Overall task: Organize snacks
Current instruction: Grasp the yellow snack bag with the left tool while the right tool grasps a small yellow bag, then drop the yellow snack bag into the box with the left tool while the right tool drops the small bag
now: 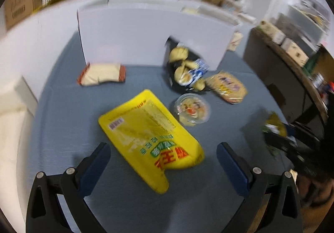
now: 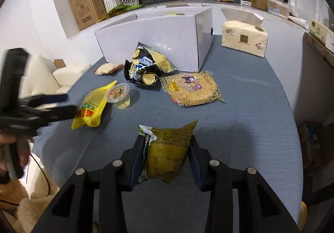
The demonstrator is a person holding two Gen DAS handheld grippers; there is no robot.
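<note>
Left wrist view: the left gripper (image 1: pixel 163 162) stands wide apart astride the near end of the yellow snack bag (image 1: pixel 146 132), whose long axis runs away toward the white box (image 1: pixel 146 34).

Right wrist view: the right gripper (image 2: pixel 167 155) is clamped on an olive packet (image 2: pixel 169 149), well short of the white box (image 2: pixel 167 38).

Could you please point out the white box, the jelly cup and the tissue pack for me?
white box (image 2: pixel 150 38): right wrist view, front wall.
jelly cup (image 1: pixel 192 108): left wrist view, lid.
tissue pack (image 2: pixel 244 39): right wrist view, front face.
</note>
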